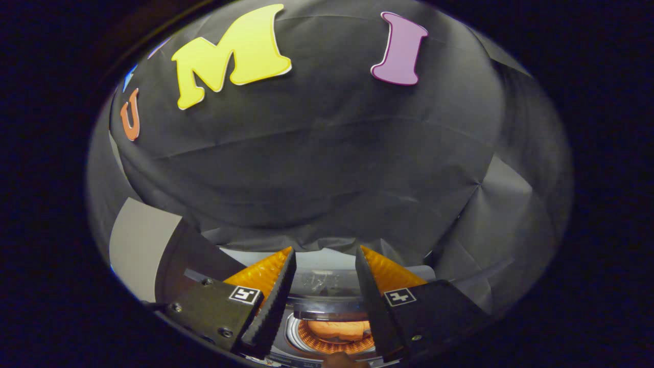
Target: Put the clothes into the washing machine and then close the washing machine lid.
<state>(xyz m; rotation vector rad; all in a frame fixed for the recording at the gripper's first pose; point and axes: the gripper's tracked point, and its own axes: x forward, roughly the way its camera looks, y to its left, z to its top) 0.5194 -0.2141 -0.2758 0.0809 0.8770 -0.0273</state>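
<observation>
Tongs: the tongs (325,286) stood open at the bottom of the frame, the two fingers well apart, nothing held between them.
Fingers: black, ridged inner faces with orange backs; the left finger (271,301) and the right finger (375,301) each carried a small square marker.
Washer: the washer (327,283) lay low in the frame, seen through the gap between the fingers, its round drum mouth open below them.
Clothes: an orange bundle, the clothes (340,329), lay inside the drum, between and below the fingers, touching neither.
Lid: a pale panel with a dark curved edge, probably the lid (148,250), stood raised at the lower left, beside the left finger.
Done: judging by the bundle in the drum, the loading step looked finished.
Left: the lid was not yet shut; closing it was what remained.
Unclear: whether more clothes waited outside the washer could not be told.
</observation>
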